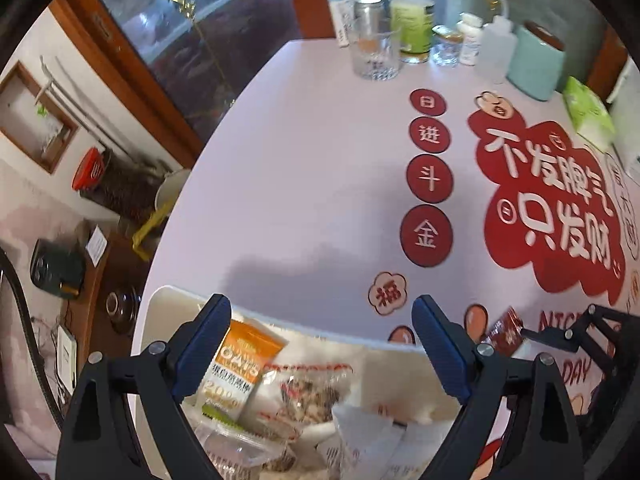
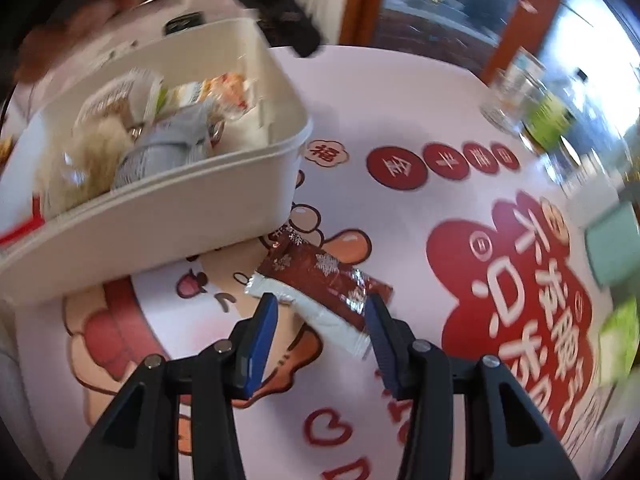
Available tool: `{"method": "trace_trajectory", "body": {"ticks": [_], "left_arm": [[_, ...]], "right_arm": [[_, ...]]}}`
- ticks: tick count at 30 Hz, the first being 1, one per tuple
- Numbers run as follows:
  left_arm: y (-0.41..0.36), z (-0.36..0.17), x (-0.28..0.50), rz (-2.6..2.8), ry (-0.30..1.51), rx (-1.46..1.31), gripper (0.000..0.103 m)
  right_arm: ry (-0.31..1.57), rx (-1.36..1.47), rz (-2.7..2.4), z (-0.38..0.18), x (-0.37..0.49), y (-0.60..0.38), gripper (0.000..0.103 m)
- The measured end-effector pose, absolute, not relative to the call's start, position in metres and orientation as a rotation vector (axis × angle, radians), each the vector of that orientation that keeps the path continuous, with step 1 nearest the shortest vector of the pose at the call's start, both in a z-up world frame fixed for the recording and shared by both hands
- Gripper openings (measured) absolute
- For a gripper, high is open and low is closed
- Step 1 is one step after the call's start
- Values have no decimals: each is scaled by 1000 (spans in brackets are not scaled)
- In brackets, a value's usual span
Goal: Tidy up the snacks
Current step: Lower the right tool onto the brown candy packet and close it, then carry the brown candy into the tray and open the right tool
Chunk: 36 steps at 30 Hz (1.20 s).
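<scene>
Foil-and-plastic sachet: the snack packet [image 2: 320, 288], dark red with silver snowflakes on 1 half, plain white on the other, flat on the printed table cover [image 2: 400, 100] just beside the cream bin [image 2: 168, 208]. Judged light, crinkly, slippery; best pinched across its short width near the white end. Right gripper [image 2: 320, 308] spread, 1 finger on either side of the packet, not closed. Left gripper [image 1: 320, 344] spread wide, holding nothing, above the bin's oat bar [image 1: 236, 368] and other wrapped snacks.
</scene>
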State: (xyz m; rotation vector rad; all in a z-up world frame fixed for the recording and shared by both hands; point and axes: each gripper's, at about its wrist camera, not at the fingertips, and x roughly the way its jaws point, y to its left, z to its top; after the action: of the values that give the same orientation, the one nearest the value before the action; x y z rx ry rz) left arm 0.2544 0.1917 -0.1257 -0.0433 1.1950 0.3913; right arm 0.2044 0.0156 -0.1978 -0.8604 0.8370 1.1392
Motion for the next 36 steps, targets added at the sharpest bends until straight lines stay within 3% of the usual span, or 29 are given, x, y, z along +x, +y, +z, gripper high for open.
{"method": "trace_trajectory", "body": {"ticks": [6, 10, 12, 16, 27, 36], "left_arm": [[203, -140, 272, 428, 1236, -112, 91], [204, -144, 271, 439, 1247, -125, 91], [203, -144, 269, 439, 1250, -125, 91], [197, -142, 260, 438, 1248, -120, 91], [176, -111, 191, 378, 1208, -114, 91], [171, -83, 104, 286, 1159, -146, 91]], "right_arm": [[859, -914, 1260, -217, 218, 31, 48], [927, -800, 1291, -220, 237, 35, 55], [937, -753, 1275, -219, 243, 33, 53], [980, -712, 1230, -216, 243, 26, 37], [1024, -557, 1072, -198, 197, -17, 36], [985, -351, 1010, -135, 131, -36, 36]]}}
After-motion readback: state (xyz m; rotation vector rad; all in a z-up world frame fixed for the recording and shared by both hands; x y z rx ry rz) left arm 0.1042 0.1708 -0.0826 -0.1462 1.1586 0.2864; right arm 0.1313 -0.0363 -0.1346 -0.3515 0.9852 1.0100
